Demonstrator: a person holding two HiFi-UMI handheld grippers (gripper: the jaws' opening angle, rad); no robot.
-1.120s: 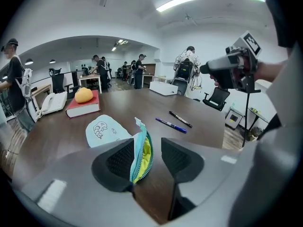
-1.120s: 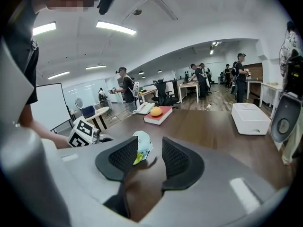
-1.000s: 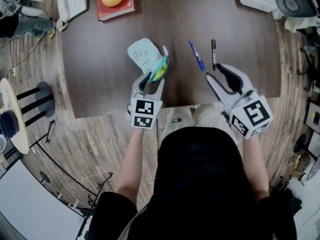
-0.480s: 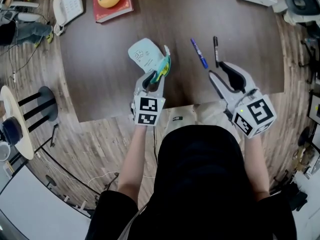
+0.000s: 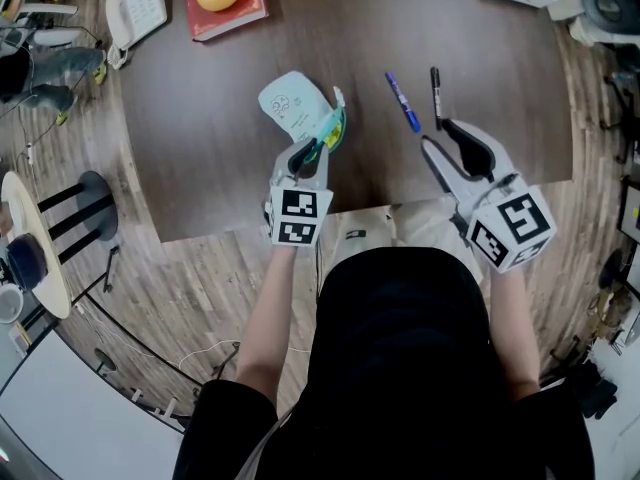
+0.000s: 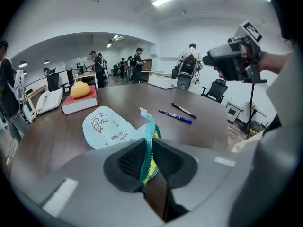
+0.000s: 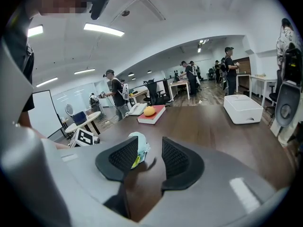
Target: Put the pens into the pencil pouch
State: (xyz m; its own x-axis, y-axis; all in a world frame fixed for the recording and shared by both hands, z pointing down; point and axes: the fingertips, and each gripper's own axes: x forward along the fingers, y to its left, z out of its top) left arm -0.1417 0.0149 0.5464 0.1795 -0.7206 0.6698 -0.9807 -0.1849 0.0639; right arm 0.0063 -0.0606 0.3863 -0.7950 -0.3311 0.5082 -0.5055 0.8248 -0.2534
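Over table (image 5: 200,118), left gripper (image 5: 305,154) fingers (image 6: 129,161) just closed onto pencil pouch (image 5: 292,108); right gripper (image 5: 440,136) fingers (image 7: 124,157) apart.

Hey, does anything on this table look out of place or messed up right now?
Nothing spilled or damaged. Only the pouch sits askew: its zipper edge stands up, pinched in the left gripper, whose jaws have just been closing on it. The blue pen and black pen lie loose nearby.
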